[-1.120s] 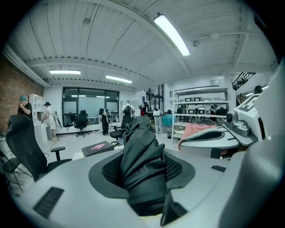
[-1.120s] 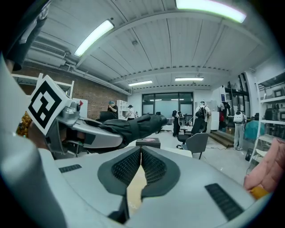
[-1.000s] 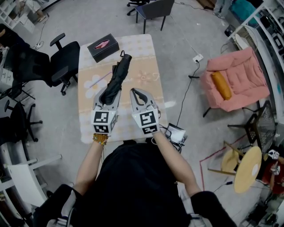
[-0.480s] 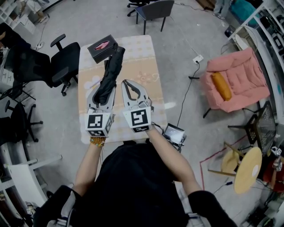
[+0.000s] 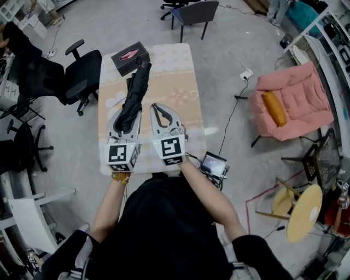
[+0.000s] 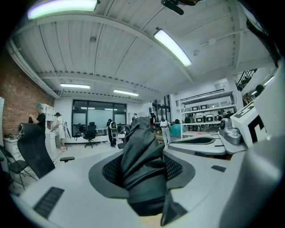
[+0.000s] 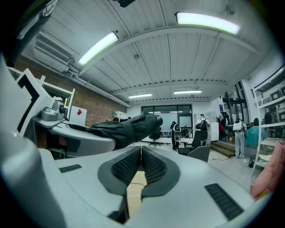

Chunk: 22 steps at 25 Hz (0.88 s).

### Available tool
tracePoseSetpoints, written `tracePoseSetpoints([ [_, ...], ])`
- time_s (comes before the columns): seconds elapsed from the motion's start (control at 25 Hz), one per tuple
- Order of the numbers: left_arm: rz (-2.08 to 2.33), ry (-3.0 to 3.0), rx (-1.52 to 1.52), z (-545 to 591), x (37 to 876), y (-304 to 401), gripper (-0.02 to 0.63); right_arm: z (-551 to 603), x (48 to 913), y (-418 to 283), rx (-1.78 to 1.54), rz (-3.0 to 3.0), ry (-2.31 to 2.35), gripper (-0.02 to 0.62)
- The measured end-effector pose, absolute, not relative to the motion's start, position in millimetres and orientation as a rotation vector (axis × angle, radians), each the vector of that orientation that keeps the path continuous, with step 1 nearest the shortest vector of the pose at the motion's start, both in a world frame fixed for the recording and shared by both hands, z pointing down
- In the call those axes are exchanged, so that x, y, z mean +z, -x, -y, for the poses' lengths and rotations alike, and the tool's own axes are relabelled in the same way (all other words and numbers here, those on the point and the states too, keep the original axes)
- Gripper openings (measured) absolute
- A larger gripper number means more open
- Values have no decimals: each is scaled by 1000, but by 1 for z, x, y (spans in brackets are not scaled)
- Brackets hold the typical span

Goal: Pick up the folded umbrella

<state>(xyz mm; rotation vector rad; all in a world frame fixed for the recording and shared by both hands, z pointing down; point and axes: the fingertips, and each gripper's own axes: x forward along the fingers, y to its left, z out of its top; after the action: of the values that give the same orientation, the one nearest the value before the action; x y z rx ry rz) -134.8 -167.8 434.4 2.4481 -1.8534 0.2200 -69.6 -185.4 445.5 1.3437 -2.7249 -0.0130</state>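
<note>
A black folded umbrella point(image 5: 136, 94) is clamped between the pads of my left gripper point(image 5: 125, 113) and lifted above the beige flowered tablecloth point(image 5: 175, 76). Its far end points toward the back of the table. In the left gripper view the crumpled black fabric point(image 6: 141, 162) fills the gap between both pads of that gripper point(image 6: 142, 176). My right gripper point(image 5: 157, 108) hovers just right of it, shut with nothing between its pads. In the right gripper view those pads point(image 7: 140, 167) nearly meet, and the umbrella point(image 7: 129, 128) passes at the left.
A black box point(image 5: 130, 58) with a pink item stands at the table's back left corner, close to the umbrella's far end. Black office chairs point(image 5: 82, 71) stand left of the table, another chair point(image 5: 195, 12) behind it. A pink armchair point(image 5: 292, 98) sits to the right.
Both grippers have risen and drawn slightly left. The umbrella has come up off the cloth with the left gripper, and its far end now reaches toward the black box.
</note>
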Motion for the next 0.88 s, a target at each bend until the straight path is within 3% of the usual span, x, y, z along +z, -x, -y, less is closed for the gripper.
tracePoseSetpoints([
  [0.88, 1813, -2401, 272, 143, 483, 141, 196, 162, 485, 77, 50, 2703, -1240, 17],
])
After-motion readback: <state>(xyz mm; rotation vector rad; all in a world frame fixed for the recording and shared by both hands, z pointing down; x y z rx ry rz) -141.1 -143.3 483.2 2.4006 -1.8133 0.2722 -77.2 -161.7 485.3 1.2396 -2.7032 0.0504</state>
